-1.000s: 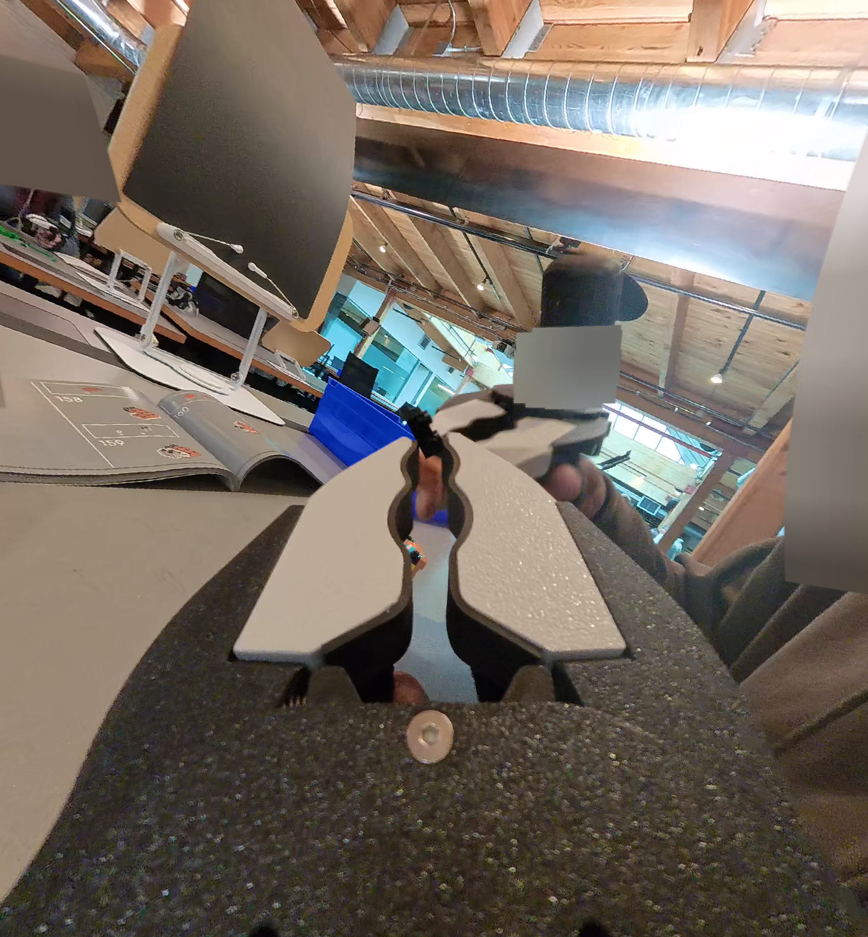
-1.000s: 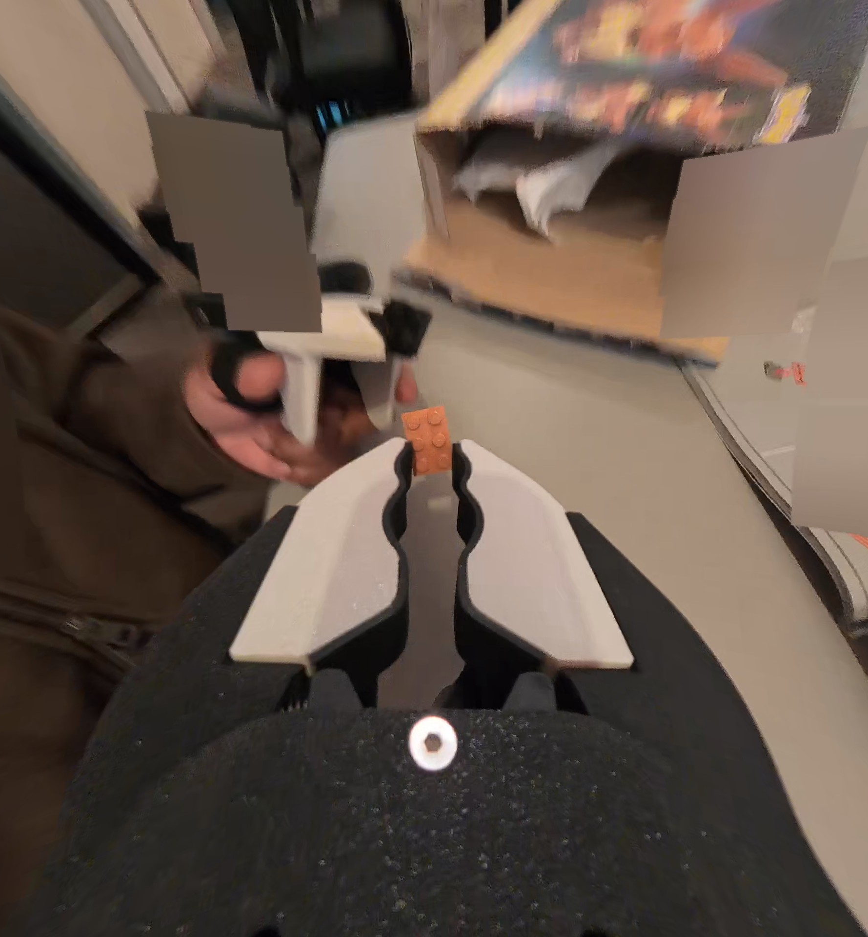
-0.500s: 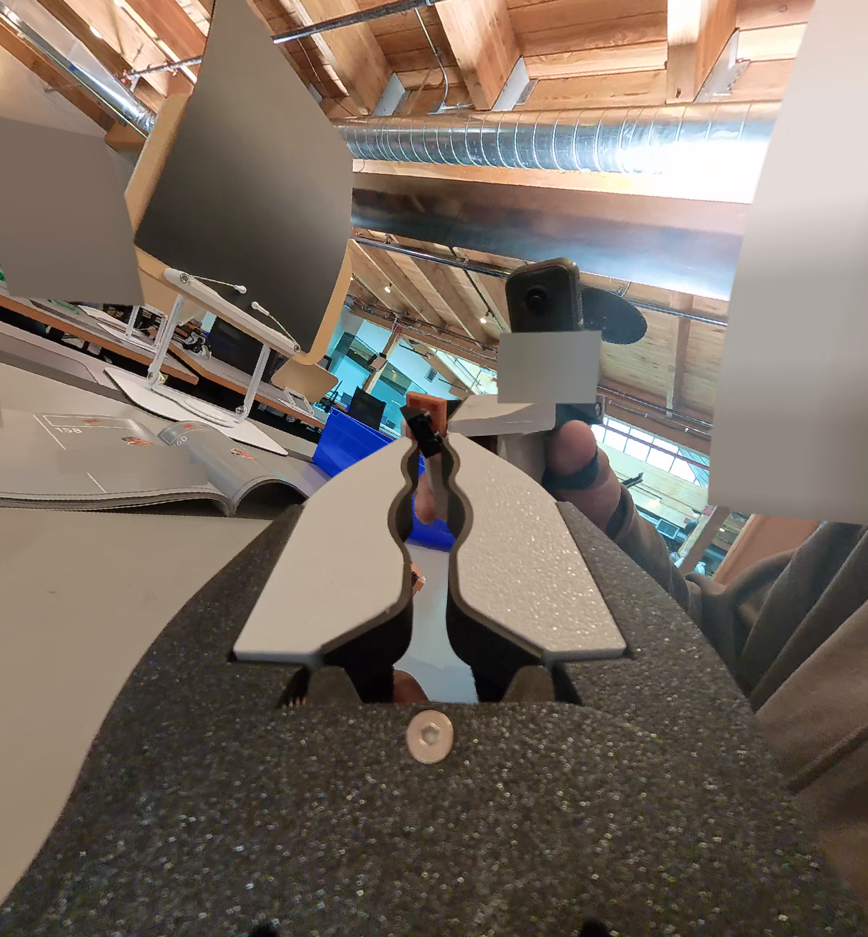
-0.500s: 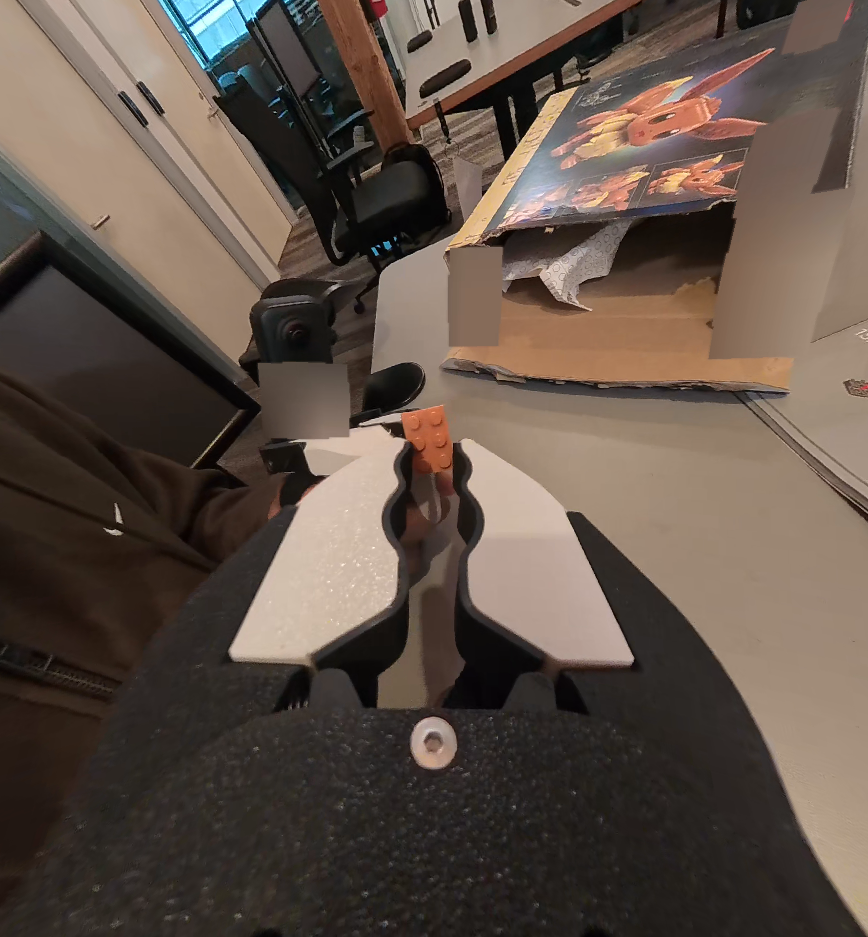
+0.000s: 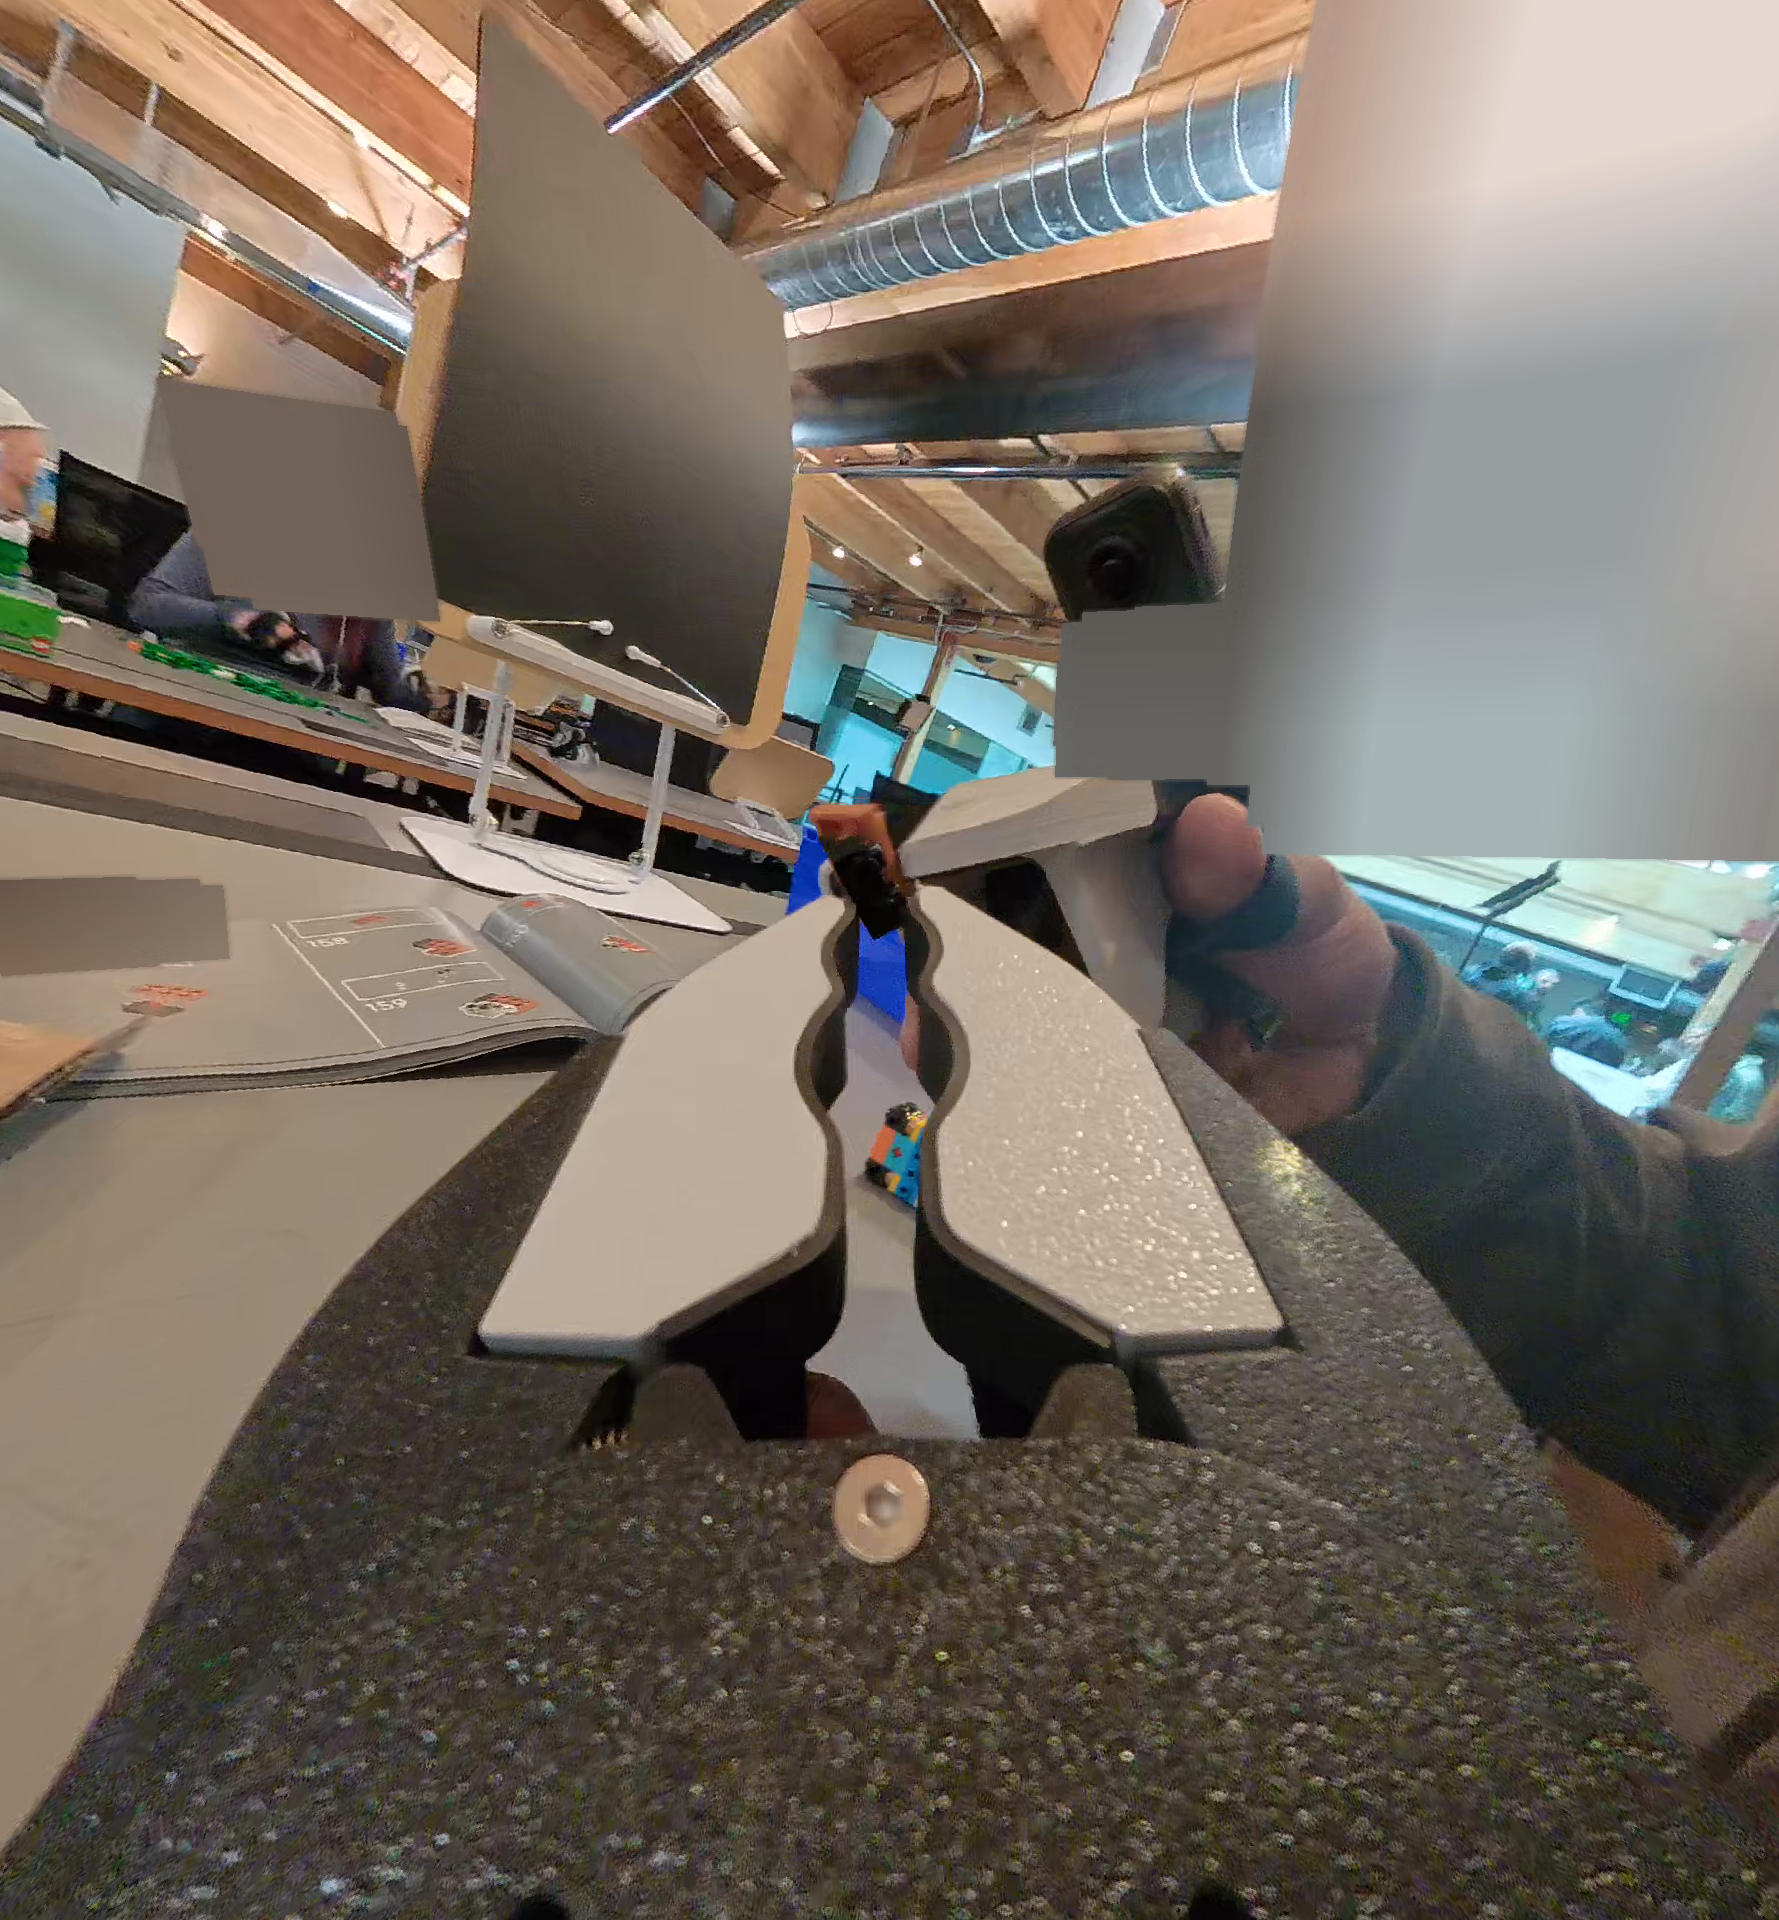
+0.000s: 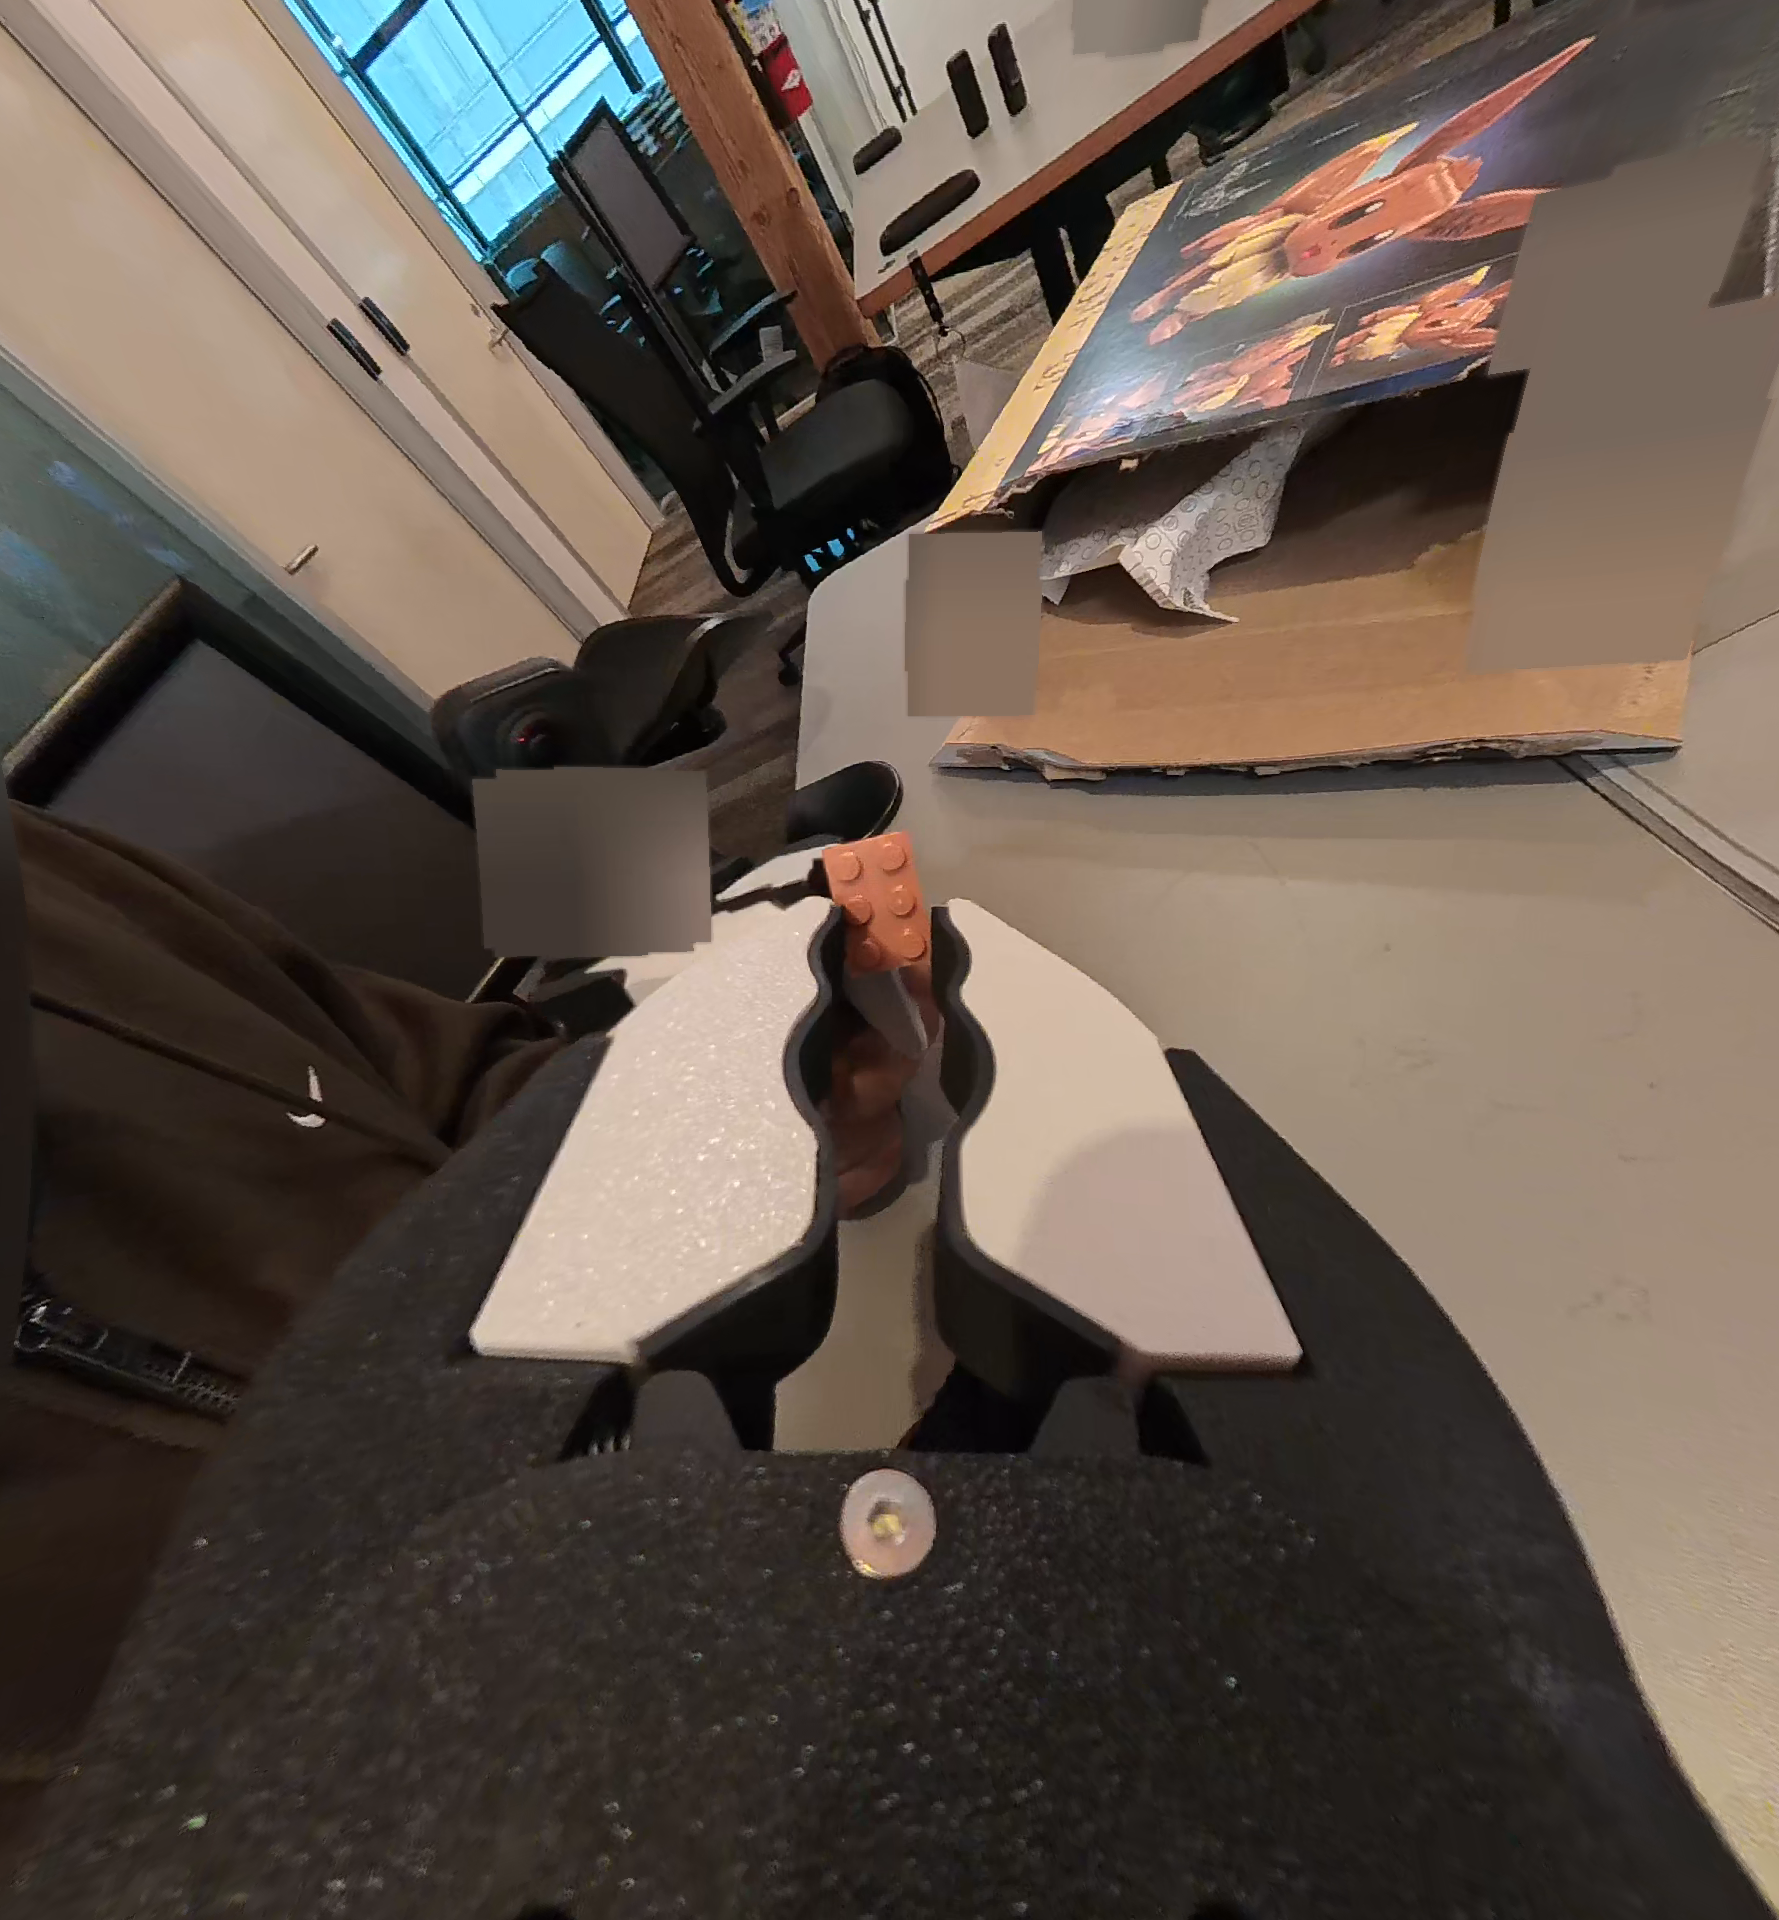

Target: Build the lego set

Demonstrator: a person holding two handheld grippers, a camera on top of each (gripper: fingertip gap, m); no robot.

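While raised off the grey desk (image 6: 1384,1039), right gripper (image 6: 890,914) clamped on a small orange studded lego plate (image 6: 880,899), jaws narrow, plate standing tilted between the tips with studs facing the camera; same hold as half a second ago, but seen nearer and sharper than the blurred view a second back; left gripper (image 5: 880,904) pinching a small black lego piece (image 5: 872,894) at the tips, jaws narrow; in the left wrist view, the orange plate (image 5: 854,828) now touching the top of the black piece, with the right gripper's pale finger (image 5: 1030,821) coming in from the right; a second ago no orange plate seen at those tips, half a second ago just above them; hand (image 5: 1269,956) in a dark brown sleeve wrapped round the right gripper's handle, now lower and closer than before; small multicoloured lego assembly, orange, blue and black (image 5: 900,1153), lying on the desk, visible through the gap between the left fingers; open grey instruction booklet (image 5: 345,987) flat on the desk to the left; torn cardboard lego box with a printed lid (image 6: 1332,520) lying open on the desk beyond the right gripper, crumpled white paper (image 6: 1176,530) inside; blue bin (image 5: 880,966) behind the left tips, mostly hidden.
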